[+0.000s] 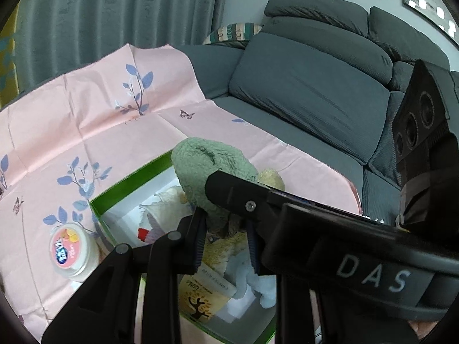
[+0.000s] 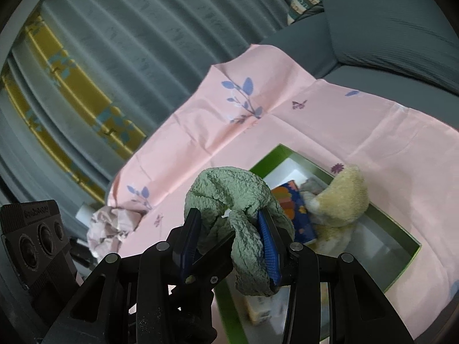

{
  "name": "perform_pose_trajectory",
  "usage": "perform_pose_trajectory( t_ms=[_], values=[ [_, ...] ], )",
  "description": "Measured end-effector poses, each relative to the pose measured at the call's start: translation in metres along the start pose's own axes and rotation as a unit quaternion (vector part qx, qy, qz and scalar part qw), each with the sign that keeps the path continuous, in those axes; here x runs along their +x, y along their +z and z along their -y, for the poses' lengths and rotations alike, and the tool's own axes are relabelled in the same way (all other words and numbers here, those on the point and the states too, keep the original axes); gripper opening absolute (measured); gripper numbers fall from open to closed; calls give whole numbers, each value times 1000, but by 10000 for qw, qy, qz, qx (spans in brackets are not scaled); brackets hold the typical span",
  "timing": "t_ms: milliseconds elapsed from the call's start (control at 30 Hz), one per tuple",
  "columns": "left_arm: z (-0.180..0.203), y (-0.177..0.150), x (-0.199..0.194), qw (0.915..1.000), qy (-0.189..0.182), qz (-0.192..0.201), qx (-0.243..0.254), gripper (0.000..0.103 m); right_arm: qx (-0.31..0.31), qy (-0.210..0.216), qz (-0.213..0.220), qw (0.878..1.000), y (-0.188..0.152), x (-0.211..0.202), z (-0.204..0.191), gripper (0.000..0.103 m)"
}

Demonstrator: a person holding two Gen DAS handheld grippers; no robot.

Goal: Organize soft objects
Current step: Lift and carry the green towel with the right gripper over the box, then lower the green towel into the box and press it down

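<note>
A fuzzy green cloth [image 1: 200, 163] hangs bunched over the green-rimmed box [image 1: 129, 185]. Both grippers grip it. My left gripper [image 1: 225, 223] is shut on its lower fold, blue pads on either side. The right gripper's black finger [image 1: 229, 192] reaches in from the right and presses into the same cloth. In the right wrist view the green cloth [image 2: 229, 186] is pinched between the pads of my right gripper [image 2: 229, 215], and a finger of the left gripper [image 2: 212, 255] crosses below. A yellowish plush [image 2: 341, 197] leans on the box's far side.
The box [image 2: 401, 229] sits on a pink floral sheet [image 1: 86, 132] and holds a blue patterned packet [image 2: 295, 212], a tissue pack [image 1: 206, 295] and pale cloths [image 1: 252, 275]. A round tub [image 1: 70, 249] stands left of it. A crumpled pink cloth [image 2: 112, 226] lies nearby; a grey sofa [image 1: 309, 91] lies behind.
</note>
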State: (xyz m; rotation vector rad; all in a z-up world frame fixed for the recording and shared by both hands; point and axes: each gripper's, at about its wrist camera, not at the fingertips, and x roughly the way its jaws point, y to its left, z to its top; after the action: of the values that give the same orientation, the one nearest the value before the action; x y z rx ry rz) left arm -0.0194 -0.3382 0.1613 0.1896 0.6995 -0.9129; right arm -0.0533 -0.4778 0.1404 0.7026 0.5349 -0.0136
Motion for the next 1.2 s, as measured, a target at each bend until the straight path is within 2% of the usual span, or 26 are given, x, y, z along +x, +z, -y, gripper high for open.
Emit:
perform_pose_trajectory(
  t_ms=[633,1200],
  values=[
    [-9,-8,34,9970,-309,-531,-465,22,138,-629,-319,9974,1,24,15,44],
    [-10,-13,49,9948,-347,-776,-568,22,252,-863,-541,9945,0,34,24,44]
  ],
)
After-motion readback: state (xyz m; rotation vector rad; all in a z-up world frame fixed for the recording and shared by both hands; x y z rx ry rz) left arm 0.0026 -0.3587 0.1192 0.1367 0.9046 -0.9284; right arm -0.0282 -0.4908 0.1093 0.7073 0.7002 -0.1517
